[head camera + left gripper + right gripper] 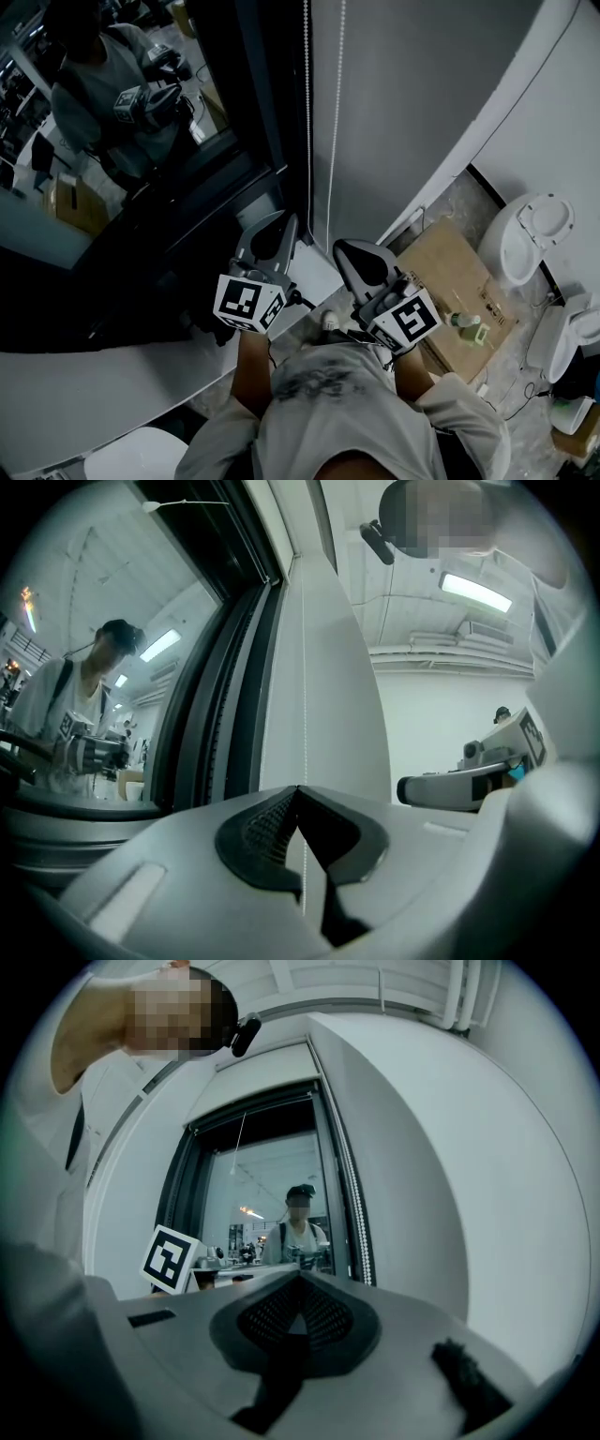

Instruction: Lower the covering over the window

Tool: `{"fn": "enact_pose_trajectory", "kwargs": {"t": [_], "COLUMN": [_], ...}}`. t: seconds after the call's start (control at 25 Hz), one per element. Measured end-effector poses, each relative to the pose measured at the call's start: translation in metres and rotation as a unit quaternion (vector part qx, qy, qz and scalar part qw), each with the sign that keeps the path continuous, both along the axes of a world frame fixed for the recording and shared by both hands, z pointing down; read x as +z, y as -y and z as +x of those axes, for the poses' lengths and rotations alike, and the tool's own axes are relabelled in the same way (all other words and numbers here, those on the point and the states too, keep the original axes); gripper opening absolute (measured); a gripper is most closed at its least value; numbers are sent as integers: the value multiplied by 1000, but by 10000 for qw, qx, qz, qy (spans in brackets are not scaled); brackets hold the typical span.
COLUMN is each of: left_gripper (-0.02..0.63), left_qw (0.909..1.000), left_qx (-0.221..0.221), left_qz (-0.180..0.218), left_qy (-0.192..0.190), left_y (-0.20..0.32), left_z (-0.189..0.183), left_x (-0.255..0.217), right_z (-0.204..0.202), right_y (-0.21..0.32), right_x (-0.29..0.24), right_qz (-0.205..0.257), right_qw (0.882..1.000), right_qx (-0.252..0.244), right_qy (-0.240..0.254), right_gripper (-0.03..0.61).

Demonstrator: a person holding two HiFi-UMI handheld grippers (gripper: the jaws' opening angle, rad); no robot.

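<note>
Entry: bead chain [306, 686], hanging before a pale panel [328, 696] just right of the window [267, 1180] frame. It is running down into the left gripper [298, 789], whose jaws are sitting together with the chain passing between them; judged to be pinching it. The right gripper [300, 1277], just right of the left, is resting jaws together on nothing. The glass is showing bare, and the blind is not showing, so it is probably rolled up at the top. Handling: the left should be drawing straight down along the chain's line, pinching firmly so no beads are slipping. The right should be taking the chain higher before the left lets go.
</note>
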State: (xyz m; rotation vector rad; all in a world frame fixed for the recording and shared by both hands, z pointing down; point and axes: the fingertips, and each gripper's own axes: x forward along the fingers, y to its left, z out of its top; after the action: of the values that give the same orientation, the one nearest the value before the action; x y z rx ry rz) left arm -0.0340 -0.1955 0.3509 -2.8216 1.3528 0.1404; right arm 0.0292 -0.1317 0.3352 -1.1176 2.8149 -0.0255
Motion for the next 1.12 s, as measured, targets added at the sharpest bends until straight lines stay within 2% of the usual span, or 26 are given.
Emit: {"fn": "enact_pose_trajectory", "kwargs": {"t": [0.16, 0.56, 0.76, 0.96, 1.12], "left_gripper": [11, 34, 68, 98, 121], "left_qw": [10000, 9999, 9995, 9989, 9981], "left_qx": [24, -115, -240, -381, -493], "left_qz": [1, -32, -69, -156, -184], "left_qy": [-23, 116, 204, 237, 309], "left_y": [17, 63, 81, 97, 106], "left_z": [6, 18, 20, 23, 24], "left_x": [0, 3, 9, 14, 17], "right_z": [2, 5, 3, 4, 4], "right_y": [9, 24, 30, 35, 39], "right_x": [1, 3, 9, 9, 12], "right_qz": [8, -73, -72, -101, -129], "right_qw": [9999, 9999, 9998, 9999, 9998], "right_qx": [24, -32, -42, -68, -47], "right_qy": [-137, -71, -178, -18, -159], "right_gripper": [17, 15, 16, 15, 16]}}
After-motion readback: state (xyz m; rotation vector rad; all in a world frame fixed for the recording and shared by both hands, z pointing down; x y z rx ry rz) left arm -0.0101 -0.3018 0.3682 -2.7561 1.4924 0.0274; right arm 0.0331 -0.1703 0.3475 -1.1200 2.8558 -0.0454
